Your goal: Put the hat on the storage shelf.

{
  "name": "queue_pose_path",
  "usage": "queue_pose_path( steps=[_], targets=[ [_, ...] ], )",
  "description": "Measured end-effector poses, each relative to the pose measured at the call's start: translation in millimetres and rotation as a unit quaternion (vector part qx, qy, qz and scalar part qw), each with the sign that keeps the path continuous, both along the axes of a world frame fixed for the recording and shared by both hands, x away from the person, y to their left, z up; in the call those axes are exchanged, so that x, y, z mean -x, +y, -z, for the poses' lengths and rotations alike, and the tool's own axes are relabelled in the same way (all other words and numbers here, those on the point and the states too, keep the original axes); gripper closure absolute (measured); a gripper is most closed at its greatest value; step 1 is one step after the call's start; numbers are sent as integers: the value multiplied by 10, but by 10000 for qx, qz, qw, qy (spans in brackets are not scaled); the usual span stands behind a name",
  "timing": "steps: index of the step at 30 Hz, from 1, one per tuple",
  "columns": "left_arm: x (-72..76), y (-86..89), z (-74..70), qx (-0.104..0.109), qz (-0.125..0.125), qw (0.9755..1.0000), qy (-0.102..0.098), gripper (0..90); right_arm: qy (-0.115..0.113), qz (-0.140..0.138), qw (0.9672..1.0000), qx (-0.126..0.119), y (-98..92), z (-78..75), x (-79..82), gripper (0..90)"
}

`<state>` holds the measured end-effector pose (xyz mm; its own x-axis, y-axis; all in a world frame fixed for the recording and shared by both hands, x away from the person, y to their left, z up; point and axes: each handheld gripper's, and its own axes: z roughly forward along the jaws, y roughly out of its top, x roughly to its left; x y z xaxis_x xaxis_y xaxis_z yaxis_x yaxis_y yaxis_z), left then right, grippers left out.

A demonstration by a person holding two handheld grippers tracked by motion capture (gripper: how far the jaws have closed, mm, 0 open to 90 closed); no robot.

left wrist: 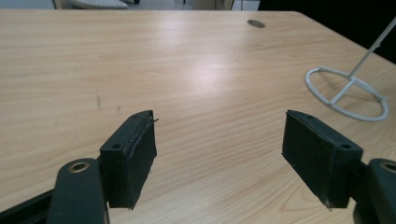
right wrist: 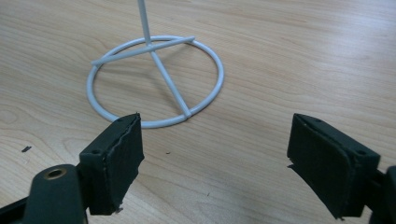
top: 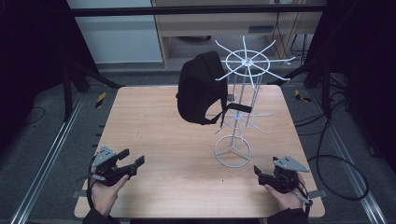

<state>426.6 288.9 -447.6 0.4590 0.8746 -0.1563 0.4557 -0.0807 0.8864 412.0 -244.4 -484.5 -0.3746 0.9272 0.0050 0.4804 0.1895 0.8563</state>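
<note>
Two pairs of jaws, both spread wide with nothing between them; my left gripper [top: 132, 157] sits low over the near left of the wooden table [top: 154, 140], my right gripper [top: 258, 171] over the near right, just beside the white wire rack [top: 239, 105]'s ring base; the black backpack [top: 199, 88] hangs on the rack's upper arms, well apart from both.
</note>
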Motion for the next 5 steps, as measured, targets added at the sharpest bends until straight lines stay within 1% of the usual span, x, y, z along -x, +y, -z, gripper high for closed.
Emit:
queue_pose_path(
  steps=[2,3,4,5],
  targets=[
    [-3,43,70,-120,-85,9999,53,237,25,43,10000,-21,-12,0,4,168],
    [-9,64,106,-139,-106,9998,117,236,-4,59,10000,12,-19,5,2,166],
    [-27,99,173,-148,-133,9994,298,233,8,104,9999,-6,-27,3,6,162],
    [-27,99,173,-148,-133,9994,298,230,8,104,9999,-6,-27,3,6,162]
  ],
)
